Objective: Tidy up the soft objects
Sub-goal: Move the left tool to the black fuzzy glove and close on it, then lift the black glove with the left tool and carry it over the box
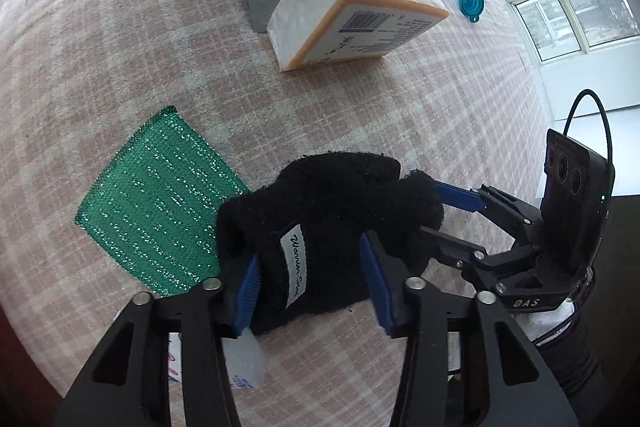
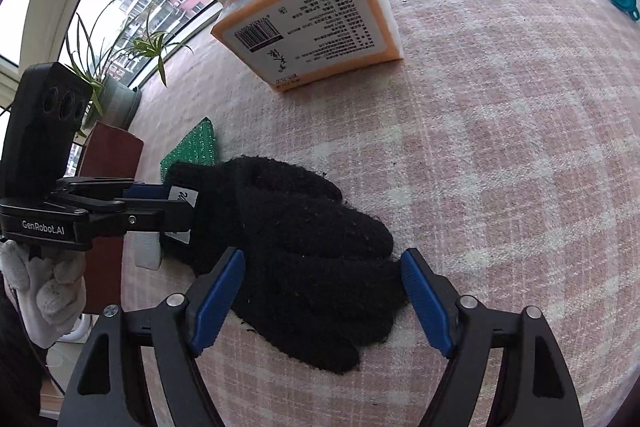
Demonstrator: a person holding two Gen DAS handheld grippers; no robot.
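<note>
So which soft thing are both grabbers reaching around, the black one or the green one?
The fuzzy black glove, with its white label. Each gripper's fingers sit on either side of it. The sparkly green cloth just lies flat beside it.

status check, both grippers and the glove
Left gripper open around black glove cuff. Right gripper open, straddling glove fingers. Green scouring cloth partly under glove.

1 black glove [image 1: 332, 227], 1 green scouring cloth [image 1: 156, 203], 1 tissue pack [image 1: 352, 7], 1 teal funnel [image 1: 471, 3]
</note>
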